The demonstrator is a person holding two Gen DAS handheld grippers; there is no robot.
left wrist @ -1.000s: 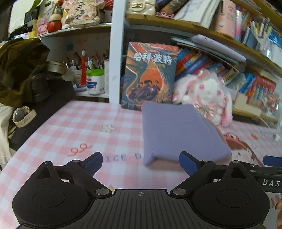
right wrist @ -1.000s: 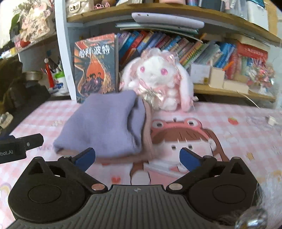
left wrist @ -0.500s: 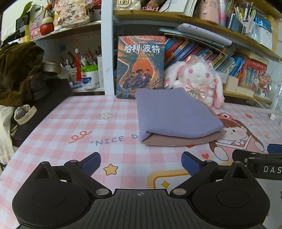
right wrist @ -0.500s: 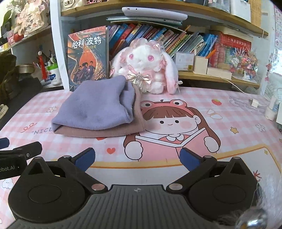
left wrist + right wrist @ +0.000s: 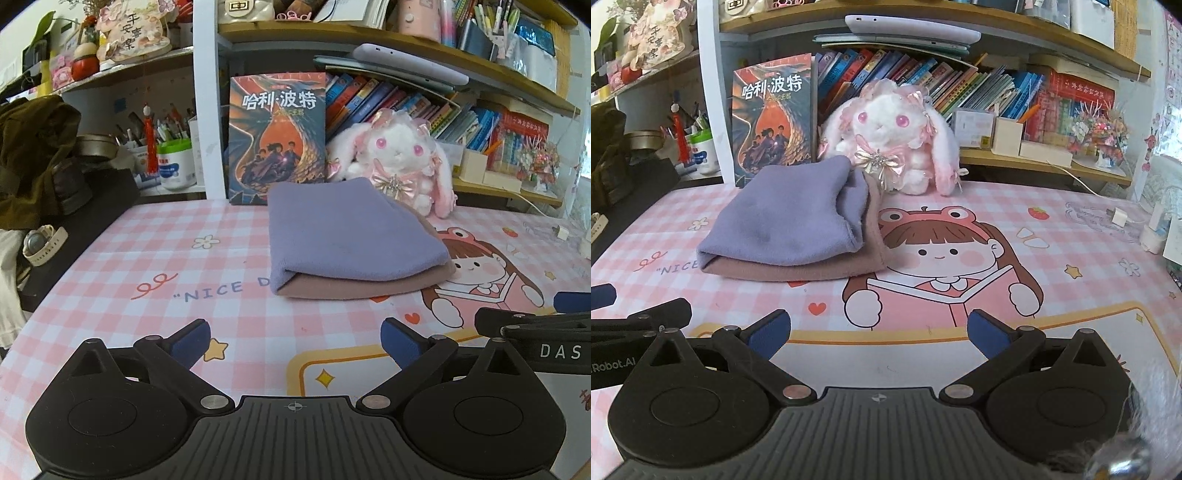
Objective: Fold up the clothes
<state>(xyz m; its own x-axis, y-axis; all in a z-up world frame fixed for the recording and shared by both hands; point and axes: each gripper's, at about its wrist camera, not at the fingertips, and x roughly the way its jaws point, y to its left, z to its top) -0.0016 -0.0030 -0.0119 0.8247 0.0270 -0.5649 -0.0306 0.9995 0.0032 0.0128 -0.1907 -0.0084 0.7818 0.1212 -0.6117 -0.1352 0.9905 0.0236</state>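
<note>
Much of the shelf clutter behind was too small to make out, and the folded clothes (image 5: 351, 240) hid the lower part of the plush rabbit (image 5: 890, 140) and the foot of the upright book (image 5: 277, 136). The bundle was soft fleece, a lilac layer lying over a dusty-pink one with rounded folds, resting on the pink checked tabletop (image 5: 147, 258) in front of the rabbit. The left claw (image 5: 295, 338) and the right claw (image 5: 879, 330) both stood wide and empty, well short of the bundle.
</note>
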